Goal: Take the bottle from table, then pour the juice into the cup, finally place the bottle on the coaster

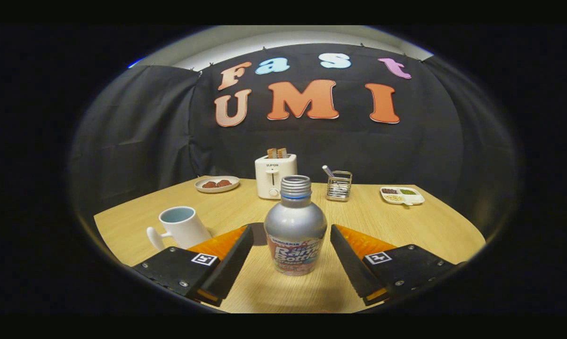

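While the bottle [295, 225] stands upright at the centre of the frame, on the table [425, 226], the gripper [292, 256] is spread wide, one finger on each side of it and neither touching; it grasps nothing. The bottle looks like thin metal with a smooth, rounded shoulder and a narrow threaded neck with no cap, so I judge it stiff but slick, and liable to spill if tipped early. How full it is cannot be told, so its weight is a guess. The best hold seems to be the straight labelled lower body, below the shoulder, where both fingers can press flat.

Lower left of centre, near the left finger, stands the cup [183, 227], upright, mouth open, handle turned toward the camera. A dark round patch just behind the left fingertip, partly hidden by bottle and finger, may be the coaster [258, 234]; I cannot tell for sure.

Well beyond, near the back edge: a plate [217, 184] at upper left, a toaster [275, 175] right behind the bottle's neck, a wire holder [338, 185] and a divided dish [402, 195] to the right. None blocks the grasp; the cup sits close enough to mind when swinging left
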`<state>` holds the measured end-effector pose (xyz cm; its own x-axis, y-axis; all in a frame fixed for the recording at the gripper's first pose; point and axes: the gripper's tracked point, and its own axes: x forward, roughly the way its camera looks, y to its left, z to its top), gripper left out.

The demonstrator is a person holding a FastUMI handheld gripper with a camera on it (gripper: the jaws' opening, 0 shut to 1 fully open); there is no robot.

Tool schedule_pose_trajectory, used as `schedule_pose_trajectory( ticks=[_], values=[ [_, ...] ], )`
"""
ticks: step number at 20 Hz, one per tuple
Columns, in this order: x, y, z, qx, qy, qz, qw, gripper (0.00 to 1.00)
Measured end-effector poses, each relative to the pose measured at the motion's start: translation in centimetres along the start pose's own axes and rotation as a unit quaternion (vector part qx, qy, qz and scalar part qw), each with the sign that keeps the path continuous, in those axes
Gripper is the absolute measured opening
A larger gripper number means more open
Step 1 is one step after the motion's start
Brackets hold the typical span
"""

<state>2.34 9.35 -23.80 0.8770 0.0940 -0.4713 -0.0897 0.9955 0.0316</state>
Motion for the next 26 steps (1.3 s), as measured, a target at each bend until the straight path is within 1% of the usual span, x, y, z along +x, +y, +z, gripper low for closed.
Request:
schedule_pose_trajectory(
  ticks=[8, 9, 10, 11, 13, 14, 17, 19, 22, 26],
  values=[
    [2.0, -0.7, -2.3, 0.008, 0.014, -0.020, 1.000, 0.96],
    [2.2, -0.6, -2.6, 0.012, 0.015, -0.019, 1.000, 0.92],
    [2.4, -0.5, -2.9, 0.016, 0.020, -0.018, 1.000, 0.87],
    [2.4, -0.5, -3.4, 0.016, 0.028, -0.019, 0.999, 0.85],
    [2.7, -0.3, -3.3, 0.015, 0.026, -0.022, 0.999, 0.83],
    [2.4, -0.3, -3.4, 0.011, 0.030, -0.023, 0.999, 0.80],
    [2.4, 0.4, -3.0, 0.000, 0.035, -0.021, 0.999, 0.78],
    [1.9, 1.0, -2.4, -0.022, 0.031, -0.018, 0.999, 0.77],
    [1.6, 1.3, -0.9, -0.080, 0.019, -0.028, 0.996, 0.77],
    [1.7, 1.5, 0.6, -0.168, 0.013, -0.049, 0.985, 0.77]
  ],
)
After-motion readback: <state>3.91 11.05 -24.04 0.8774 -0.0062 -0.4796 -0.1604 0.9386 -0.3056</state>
